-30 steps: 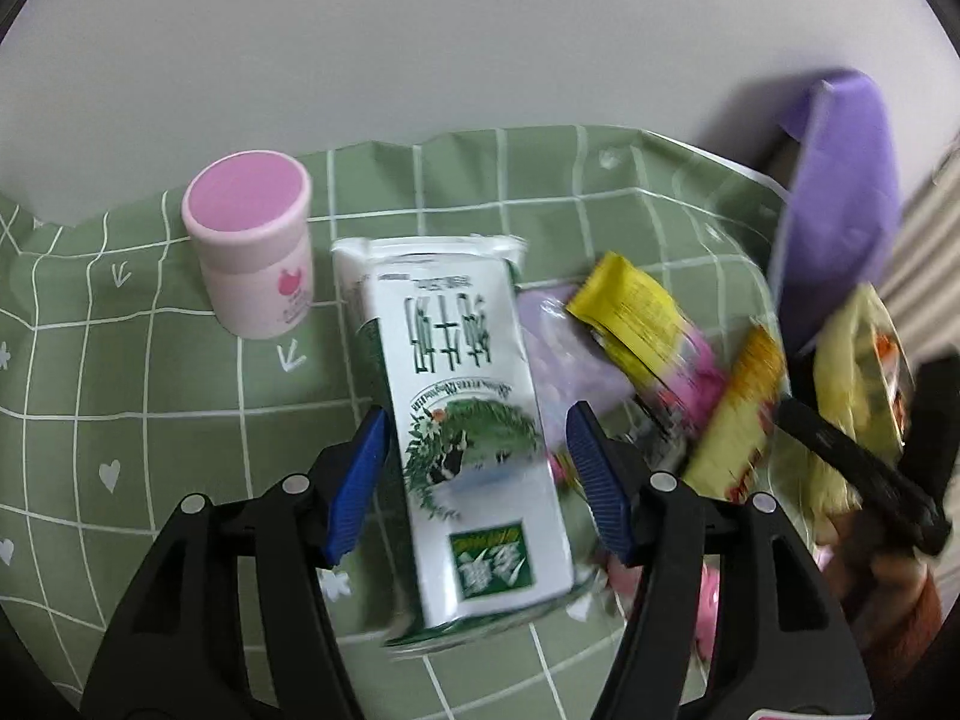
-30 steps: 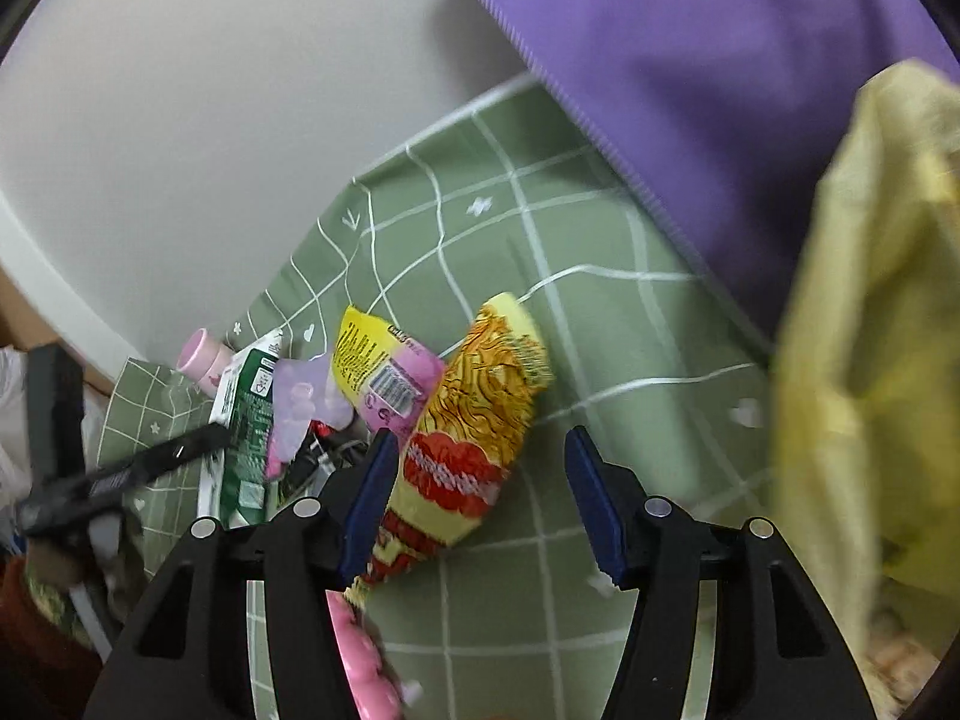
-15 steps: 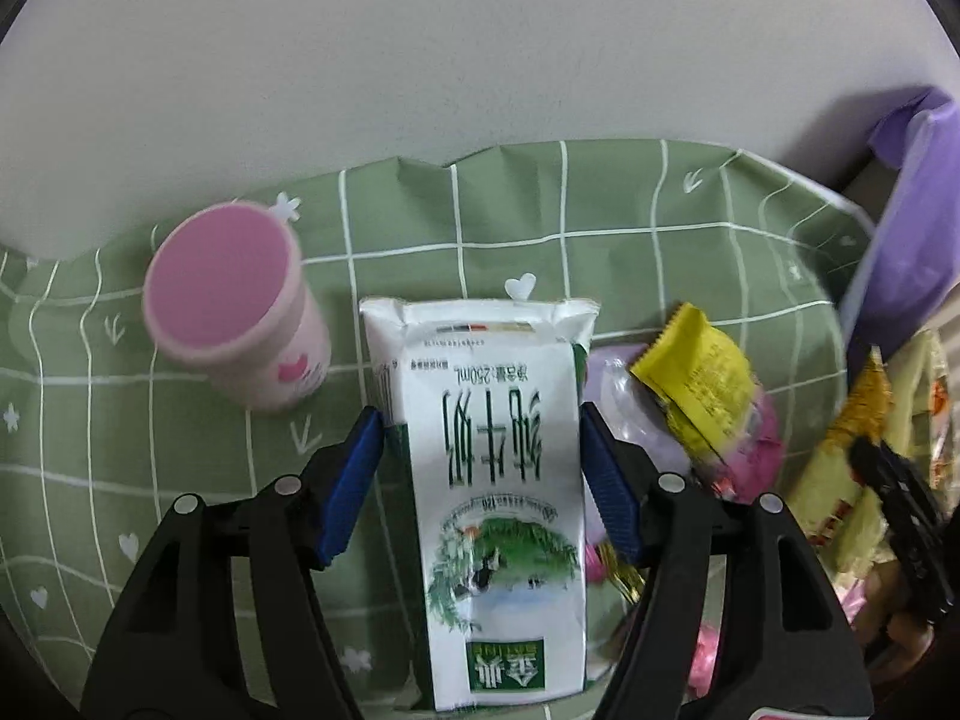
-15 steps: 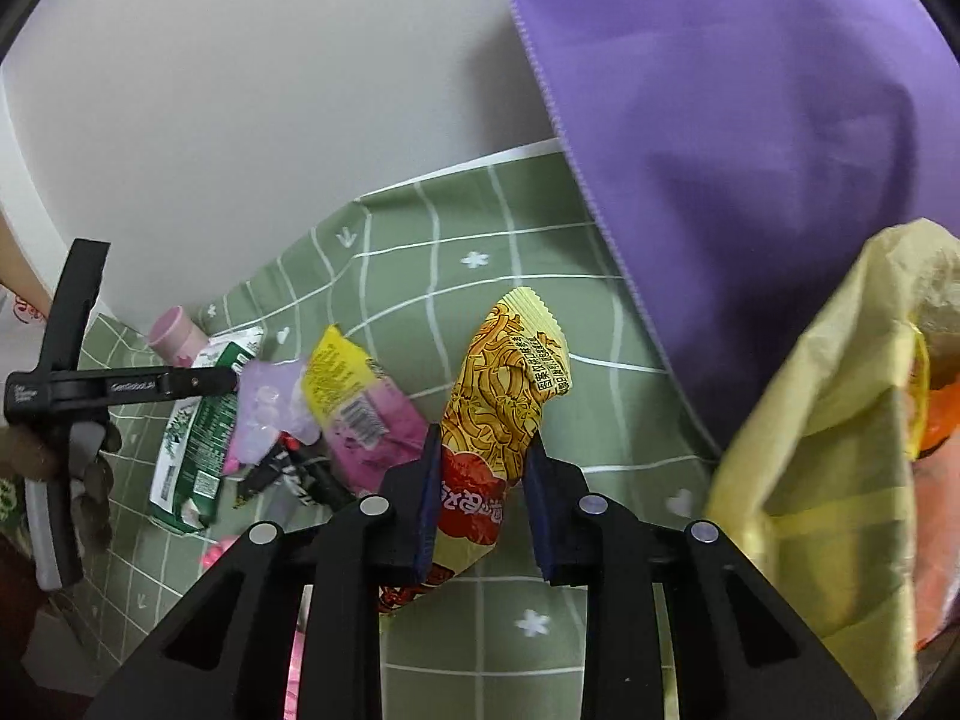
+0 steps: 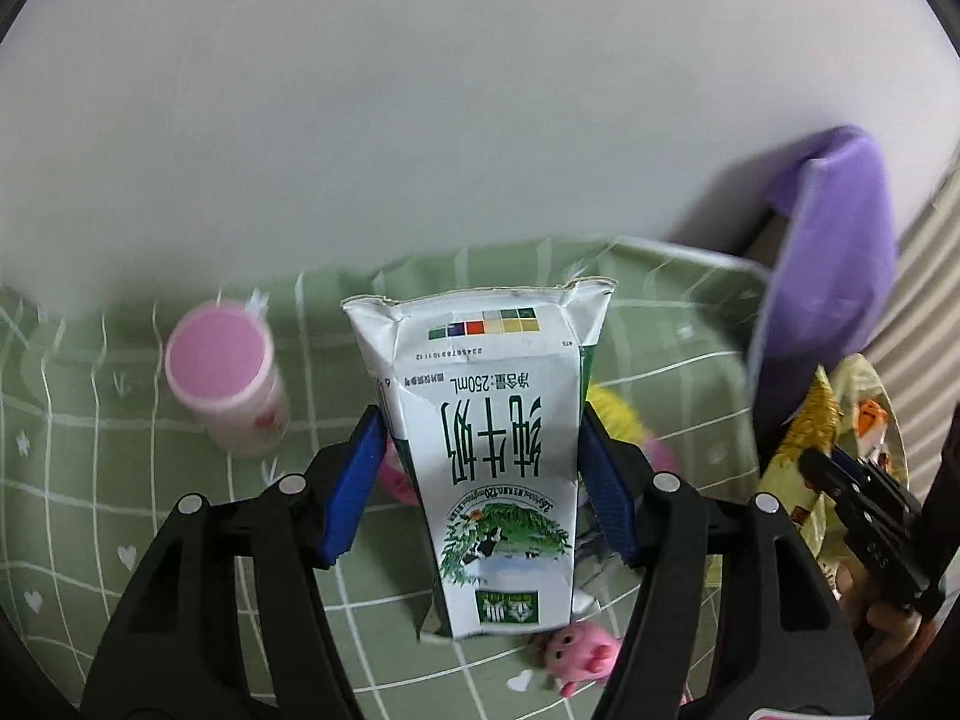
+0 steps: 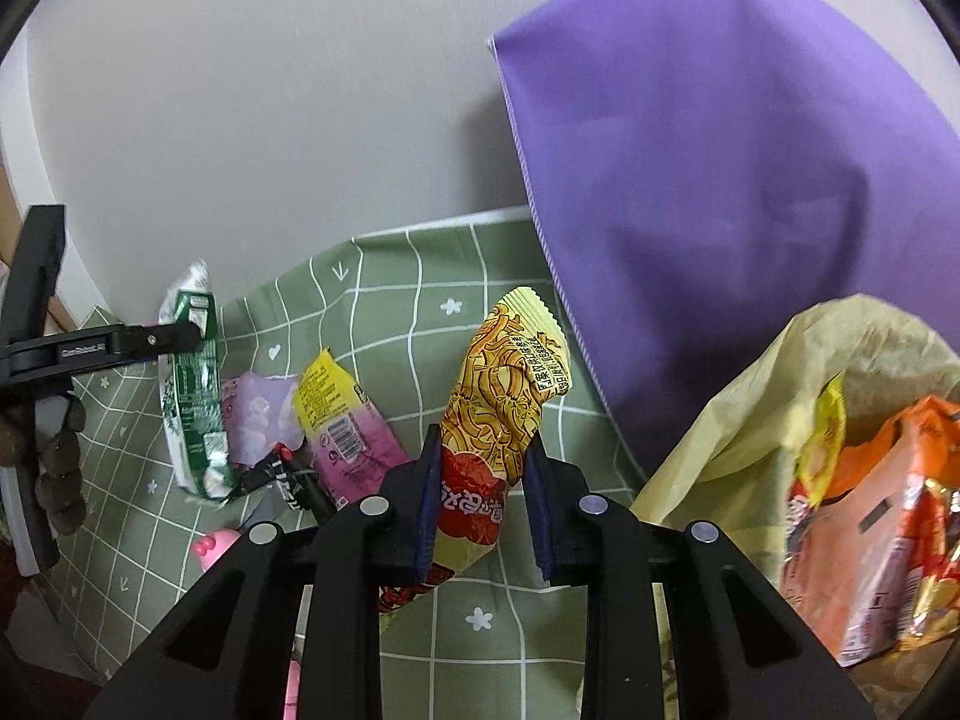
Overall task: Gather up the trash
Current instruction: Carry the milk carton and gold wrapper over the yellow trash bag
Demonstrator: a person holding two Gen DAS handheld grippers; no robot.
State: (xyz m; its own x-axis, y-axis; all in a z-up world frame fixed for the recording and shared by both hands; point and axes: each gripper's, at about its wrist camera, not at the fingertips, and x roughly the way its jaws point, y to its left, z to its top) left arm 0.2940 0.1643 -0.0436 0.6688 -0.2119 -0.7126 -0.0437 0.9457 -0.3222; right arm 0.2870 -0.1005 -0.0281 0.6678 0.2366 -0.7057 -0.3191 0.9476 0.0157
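On the tabletop: a green grid-patterned cloth [image 6: 420, 324] covers it, strewn with wrappers.
Left tool [image 5: 480, 468]: clenched on a flattened milk carton [image 5: 486, 450], blue pads pressing both its sides; the carton is tilted up, printed face toward the camera, its lower end near the cloth.
Right tool [image 6: 480, 498]: gripping an orange noodle snack packet [image 6: 498, 408] by its lower half; the packet's upper end points toward the purple bag [image 6: 720, 180].
Yellow trash bag [image 6: 750, 420]: open just right of the right tool, with orange packaging inside.
Loose trash: a yellow-pink wrapper [image 6: 336, 420] and a pale purple wrapper [image 6: 258, 414] lie between the two tools.
Pink cup [image 5: 222, 384]: upright, left of the carton.
Pink pig figure [image 5: 576, 648]: just below the carton.
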